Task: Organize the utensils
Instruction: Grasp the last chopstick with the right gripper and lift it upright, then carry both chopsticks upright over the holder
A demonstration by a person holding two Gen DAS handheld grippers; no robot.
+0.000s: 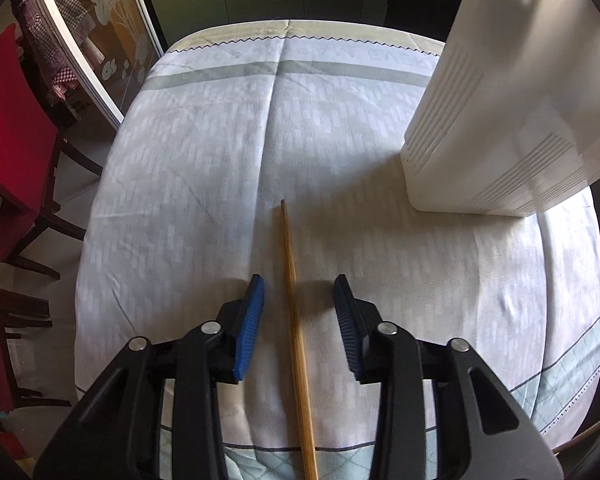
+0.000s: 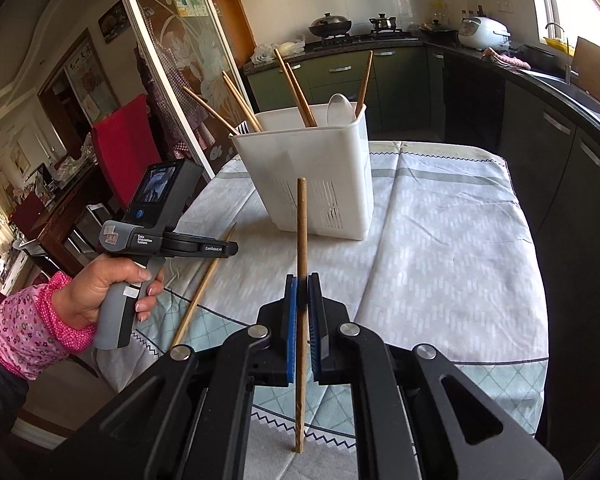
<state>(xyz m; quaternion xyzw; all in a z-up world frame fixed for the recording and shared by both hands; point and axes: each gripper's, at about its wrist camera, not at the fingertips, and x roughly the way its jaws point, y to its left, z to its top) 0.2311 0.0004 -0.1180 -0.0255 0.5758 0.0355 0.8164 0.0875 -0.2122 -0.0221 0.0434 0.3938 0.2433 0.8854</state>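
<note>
The chopstick [image 2: 301, 280] in the right hand-held gripper [image 2: 302, 280] stands almost upright, pinched between the blue pads [image 2: 291, 332] near its middle, on the near side of the white utensil holder [image 2: 312, 172]. The jaws are closed tight on it. The thin stick is held on a narrow strip of pad, so it could swivel in the grip as it is carried and tipped, and then meet the holder's rim instead of dropping inside. The holder already carries several chopsticks [image 2: 296, 88] and a spoon [image 2: 337, 108], all leaning at angles; a stick coming down among them could catch on one, or knock it outward.

A second chopstick [image 1: 296, 320] lies flat on the cloth of the counter [image 1: 180, 180], to the left of the holder and well clear of it. The left hand-held gripper [image 1: 299, 292] hangs over it with its jaws wide apart, one pad on each side and neither touching. In my judgement the risks here are that the stick lies so low that the pads close above it, or that they drag the loose tablecloth [image 1: 460, 280] into a fold and roll the stick away. The stick also reaches the near counter edge, so a nudge could send it off.
</note>
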